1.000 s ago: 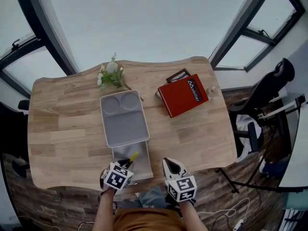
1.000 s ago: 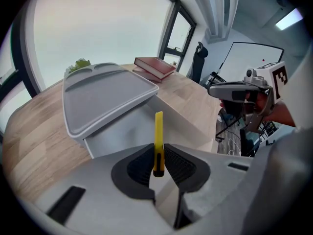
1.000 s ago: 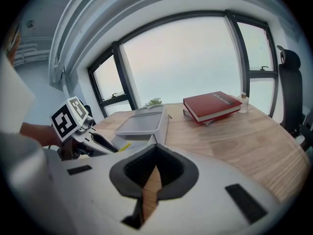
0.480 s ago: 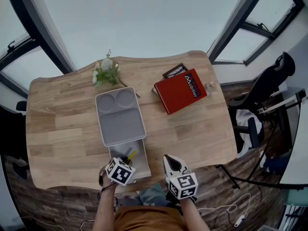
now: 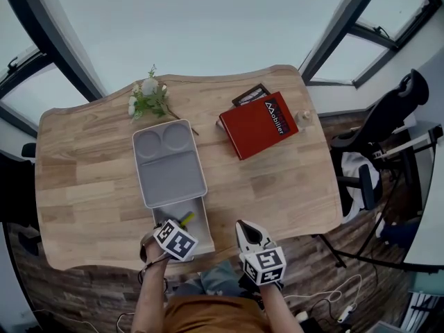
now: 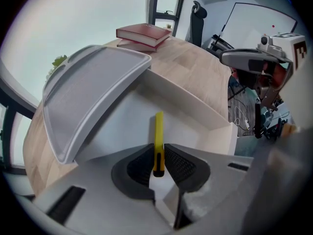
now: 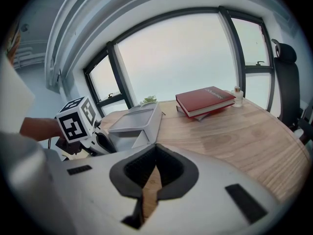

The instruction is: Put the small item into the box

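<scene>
A thin yellow stick-like item [image 6: 158, 136] is clamped between the dark pads of my left gripper [image 6: 158, 164] and points forward over the open white box [image 6: 193, 104]. In the head view this gripper [image 5: 180, 227] hangs at the near end of the box [image 5: 202, 237], with the yellow item [image 5: 186, 220] above the inside. The box's grey lid [image 5: 168, 162] lies tilted against its far side. My right gripper [image 5: 247, 232] is shut and empty, just right of the box by the table's near edge. In its own view the right gripper [image 7: 155, 153] has nothing between its tips.
A red book [image 5: 259, 125] lies on a darker one at the table's far right, with a small bottle [image 5: 303, 118] beside it. A sprig of flowers [image 5: 148, 100] lies beyond the lid. A black chair [image 5: 390, 116] stands off the table's right side.
The head view has drifted, so the table sits a little higher in the picture. My left gripper keeps the yellow item over the box; the right gripper has barely moved.
</scene>
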A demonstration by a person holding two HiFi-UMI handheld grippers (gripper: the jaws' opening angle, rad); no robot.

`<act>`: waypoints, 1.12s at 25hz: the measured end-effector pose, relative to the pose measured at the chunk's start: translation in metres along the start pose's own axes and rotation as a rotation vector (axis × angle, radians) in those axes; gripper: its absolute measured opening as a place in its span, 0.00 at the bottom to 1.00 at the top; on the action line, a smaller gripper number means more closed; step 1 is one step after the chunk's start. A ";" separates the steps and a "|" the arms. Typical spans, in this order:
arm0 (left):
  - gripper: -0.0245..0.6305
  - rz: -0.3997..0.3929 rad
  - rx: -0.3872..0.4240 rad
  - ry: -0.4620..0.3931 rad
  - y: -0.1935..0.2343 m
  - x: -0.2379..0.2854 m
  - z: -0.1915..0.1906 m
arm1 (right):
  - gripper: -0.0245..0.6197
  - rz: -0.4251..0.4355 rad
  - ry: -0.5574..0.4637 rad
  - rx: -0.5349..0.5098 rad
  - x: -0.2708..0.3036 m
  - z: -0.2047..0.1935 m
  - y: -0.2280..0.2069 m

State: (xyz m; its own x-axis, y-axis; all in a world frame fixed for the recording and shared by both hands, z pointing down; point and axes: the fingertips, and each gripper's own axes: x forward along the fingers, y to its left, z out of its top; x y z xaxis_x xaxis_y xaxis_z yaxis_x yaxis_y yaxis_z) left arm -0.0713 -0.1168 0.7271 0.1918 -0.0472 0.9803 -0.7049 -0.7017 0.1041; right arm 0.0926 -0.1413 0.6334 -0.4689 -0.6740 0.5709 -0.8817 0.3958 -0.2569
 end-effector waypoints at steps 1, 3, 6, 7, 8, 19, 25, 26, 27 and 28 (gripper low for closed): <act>0.14 0.001 0.010 0.009 0.000 0.001 0.000 | 0.04 -0.001 0.000 0.002 -0.001 -0.001 -0.001; 0.14 0.007 0.027 0.026 -0.001 0.003 0.000 | 0.04 -0.004 0.001 0.005 -0.002 -0.002 -0.003; 0.14 0.020 0.049 0.051 0.000 0.006 0.001 | 0.04 -0.010 0.001 0.011 -0.003 -0.004 -0.008; 0.14 0.026 0.056 0.057 0.001 0.007 0.001 | 0.04 -0.012 0.000 0.013 -0.004 -0.004 -0.009; 0.14 0.032 0.062 0.062 0.001 0.008 0.002 | 0.04 -0.014 -0.001 0.015 -0.004 -0.004 -0.011; 0.14 0.041 0.083 0.066 0.001 0.010 0.002 | 0.04 -0.022 -0.004 0.020 -0.004 -0.005 -0.012; 0.16 0.034 0.076 0.061 -0.001 0.010 0.002 | 0.05 -0.020 -0.011 0.016 -0.005 0.000 -0.012; 0.17 0.032 0.073 0.059 -0.001 0.010 0.002 | 0.04 -0.022 -0.011 0.017 -0.006 0.000 -0.013; 0.18 0.031 0.070 0.055 -0.001 0.010 0.003 | 0.04 -0.025 -0.011 0.017 -0.007 -0.001 -0.014; 0.19 0.029 0.064 0.050 -0.001 0.010 0.003 | 0.04 -0.027 -0.010 0.017 -0.008 -0.002 -0.014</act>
State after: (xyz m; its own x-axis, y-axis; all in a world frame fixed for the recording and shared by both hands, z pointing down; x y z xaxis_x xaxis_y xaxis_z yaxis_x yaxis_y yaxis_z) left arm -0.0664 -0.1186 0.7366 0.1367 -0.0340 0.9900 -0.6639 -0.7449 0.0661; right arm 0.1089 -0.1407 0.6340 -0.4458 -0.6903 0.5698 -0.8945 0.3669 -0.2553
